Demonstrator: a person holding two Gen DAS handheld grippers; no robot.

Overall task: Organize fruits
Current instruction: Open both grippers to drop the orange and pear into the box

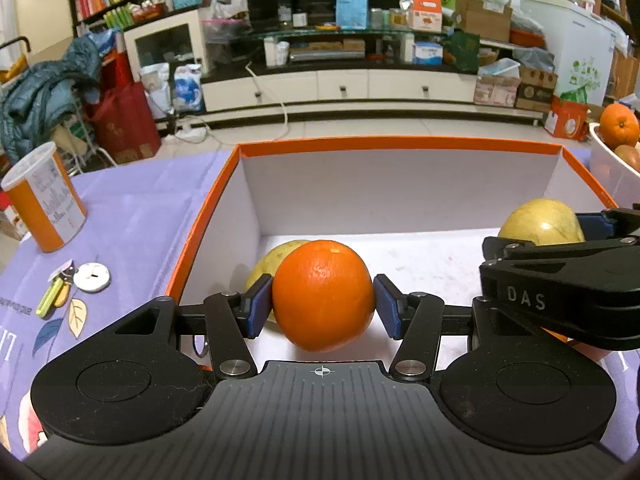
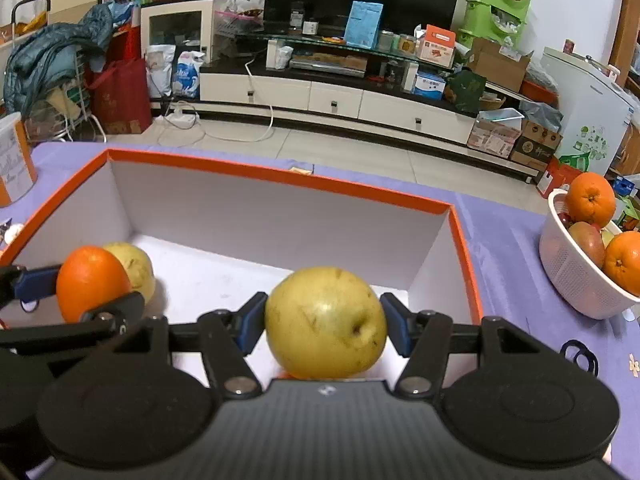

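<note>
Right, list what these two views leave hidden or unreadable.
- Yellow pear behind the orange, left wrist view: mostly hidden by it.
- White colander, right wrist view: cut by the right edge; lower fruit hidden by its wall.
- Box floor under the held pear: hidden by the right tongs.

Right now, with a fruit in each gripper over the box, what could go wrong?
The orange in the left gripper sits right against a yellow fruit already in the box; releasing it may knock that one. The right gripper holds its pear beside the left gripper, so they could collide.
</note>
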